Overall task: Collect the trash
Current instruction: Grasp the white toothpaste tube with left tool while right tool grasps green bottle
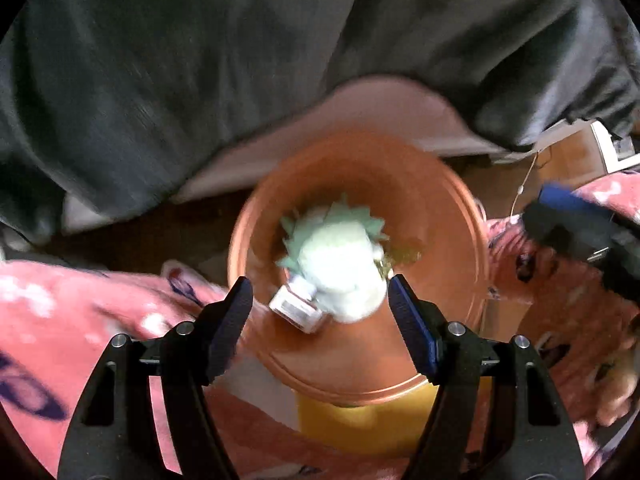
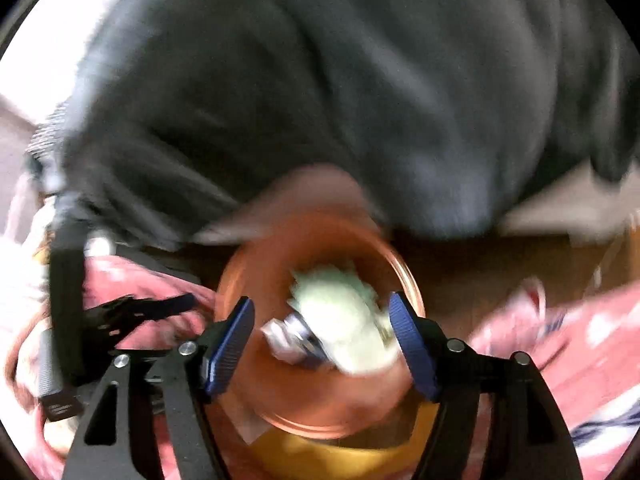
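Through the left wrist camera we look almost straight down into an orange bin [image 1: 360,364]. Our left gripper [image 1: 320,304] stands spread above its mouth, with nothing between the pads. Inside the bin lies a pale wad of paper [image 1: 340,268] with a jagged green edge, and touching it a small white box [image 1: 294,308] with a printed label. Off to the right we see the other gripper's dark body, also near the bin. A pink patterned cloth [image 1: 80,320] lies on both sides of the bin, and a dark grey fabric [image 1: 200,60] fills the top of the view.

Through the right wrist camera, much blurred, we see the same bin [image 2: 320,408] from the other side. Our right gripper [image 2: 322,328] is spread too and pinches nothing; the wad [image 2: 344,320] and the box [image 2: 280,340] sit in the bin below it.

We judge that these pieces of trash are already dropped in, so this round is done. Whether more trash waits elsewhere we cannot tell; none shows clearly on the cloth around the bin.
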A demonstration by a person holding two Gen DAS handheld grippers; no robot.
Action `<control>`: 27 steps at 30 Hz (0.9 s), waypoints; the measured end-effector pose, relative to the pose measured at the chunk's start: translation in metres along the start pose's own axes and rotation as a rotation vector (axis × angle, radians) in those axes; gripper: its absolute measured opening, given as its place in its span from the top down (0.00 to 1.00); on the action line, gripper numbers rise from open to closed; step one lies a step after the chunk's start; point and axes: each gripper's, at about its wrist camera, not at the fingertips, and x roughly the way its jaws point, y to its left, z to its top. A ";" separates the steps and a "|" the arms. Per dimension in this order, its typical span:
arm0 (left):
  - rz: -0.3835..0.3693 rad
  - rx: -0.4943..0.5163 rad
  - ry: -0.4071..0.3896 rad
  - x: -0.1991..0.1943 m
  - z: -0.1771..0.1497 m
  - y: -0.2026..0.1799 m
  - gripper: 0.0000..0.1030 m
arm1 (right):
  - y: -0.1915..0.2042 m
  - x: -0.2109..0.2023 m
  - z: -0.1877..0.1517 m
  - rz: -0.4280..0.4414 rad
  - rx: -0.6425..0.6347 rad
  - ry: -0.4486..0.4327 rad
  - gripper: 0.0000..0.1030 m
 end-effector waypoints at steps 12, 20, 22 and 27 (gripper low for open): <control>0.050 0.002 -0.310 -0.098 0.012 0.004 0.25 | 0.061 -0.141 0.135 -0.146 -0.464 -0.583 0.05; 0.030 -0.034 -0.345 -0.114 0.009 0.013 0.25 | 0.045 -0.086 0.235 -0.315 -0.426 -0.415 0.10; 0.031 -0.038 -0.350 -0.115 0.009 0.012 0.25 | 0.041 -0.065 0.244 -0.348 -0.421 -0.352 0.18; 0.031 -0.045 -0.364 -0.120 0.009 0.014 0.25 | 0.026 -0.056 0.243 -0.346 -0.338 -0.295 0.59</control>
